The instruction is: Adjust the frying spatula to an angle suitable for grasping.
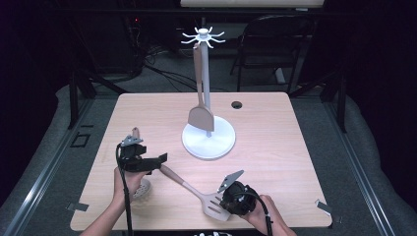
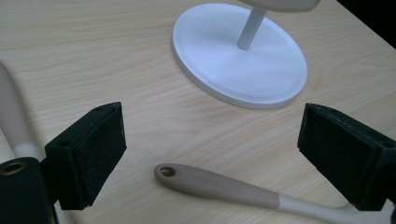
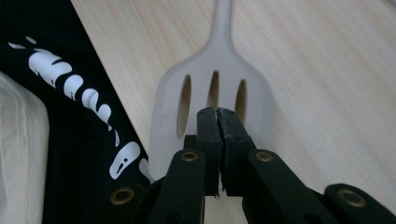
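Both sets of jaws stand differently: the right gripper (image 3: 217, 116) has its pads pressed together with nothing between them, resting over the slotted head of the slotted turner (image 3: 212, 100), while the left gripper (image 2: 212, 154) stands wide, its pads either side of the turner's tan handle end (image 2: 205, 182) without touching it. The turner lies flat on the table (image 1: 275, 147), near the front edge, its handle pointing toward the white stand (image 1: 208, 140) where a solid spatula (image 1: 200, 115) already hangs. A perforated spoon (image 1: 141, 189) lies under the left hand (image 1: 129, 182). The risk I see is the closed right tips pushing on the head so the turner pivots or slides, which would carry the handle out from between the left pads; a left closure could then catch the handle off-centre and let it twist.
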